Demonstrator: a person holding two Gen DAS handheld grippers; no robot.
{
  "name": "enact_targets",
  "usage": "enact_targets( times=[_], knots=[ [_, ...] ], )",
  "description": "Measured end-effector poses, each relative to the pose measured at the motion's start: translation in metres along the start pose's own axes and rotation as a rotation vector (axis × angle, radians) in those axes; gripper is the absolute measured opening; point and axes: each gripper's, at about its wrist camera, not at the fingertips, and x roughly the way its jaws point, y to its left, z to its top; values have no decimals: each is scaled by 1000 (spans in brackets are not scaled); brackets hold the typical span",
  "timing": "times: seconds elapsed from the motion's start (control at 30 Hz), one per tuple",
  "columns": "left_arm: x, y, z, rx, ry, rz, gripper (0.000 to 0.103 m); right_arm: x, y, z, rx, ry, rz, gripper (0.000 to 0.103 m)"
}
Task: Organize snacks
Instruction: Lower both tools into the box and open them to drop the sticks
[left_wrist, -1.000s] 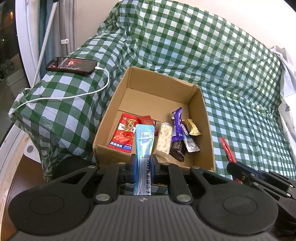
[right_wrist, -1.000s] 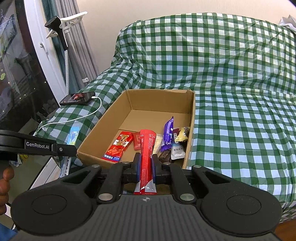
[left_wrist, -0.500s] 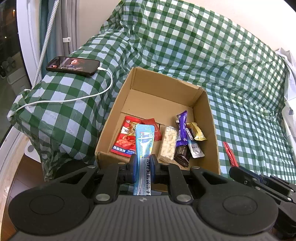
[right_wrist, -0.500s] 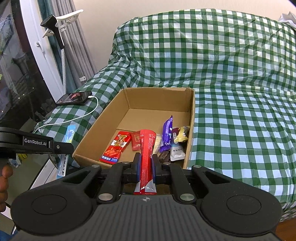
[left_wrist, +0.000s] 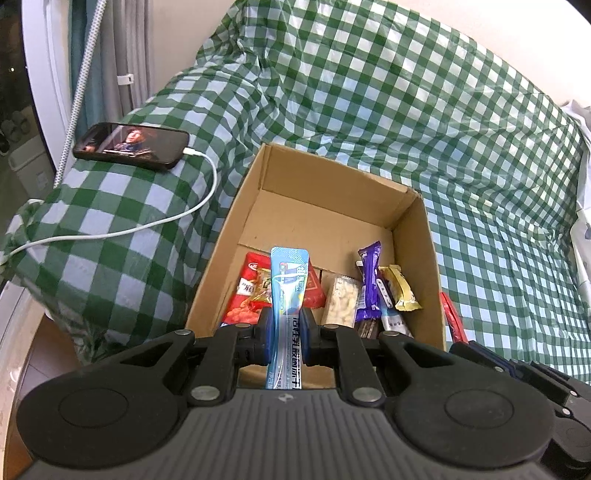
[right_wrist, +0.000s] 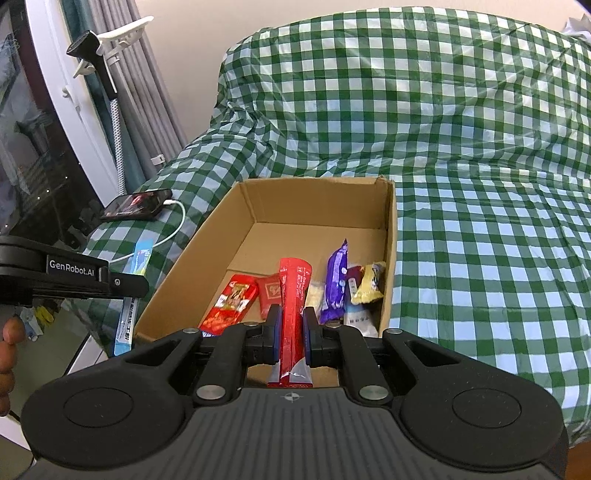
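Both tongs are clamping snacks. Left gripper (left_wrist: 284, 341) is squeezing a blue stick (left_wrist: 287, 295) between its pads, the stick standing upright and poking out over the near end of the box (left_wrist: 430, 258). Right gripper (right_wrist: 291, 338) is pinching a red stick (right_wrist: 293, 306) the same way, its top end rising above the box's near wall.

Inside the box, snacks are lying bunched at the near end: a red pack (right_wrist: 231, 306) on the left, a small red packet (right_wrist: 269, 291) beside it, a clear pack of pale pieces (left_wrist: 343, 301), a purple bar (right_wrist: 335, 280), a yellow wrapper (right_wrist: 369, 284) against the right wall, and a white sachet (right_wrist: 360, 317) under them. The far half of the box floor is showing bare cardboard.

The box is sitting on a green checked cloth (right_wrist: 480, 221). A phone (left_wrist: 131, 146) is lying on the cloth to the left of the box, with a white cable (left_wrist: 177, 218) plugged into it. In the right wrist view, a hand (right_wrist: 7, 354) is showing at the left edge.
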Motion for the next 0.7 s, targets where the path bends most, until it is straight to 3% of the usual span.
enact_targets(
  times=[0.7],
  knots=[
    [93, -5, 52, 27, 87, 22, 16, 90, -19, 31, 42, 57, -16, 12]
  ],
)
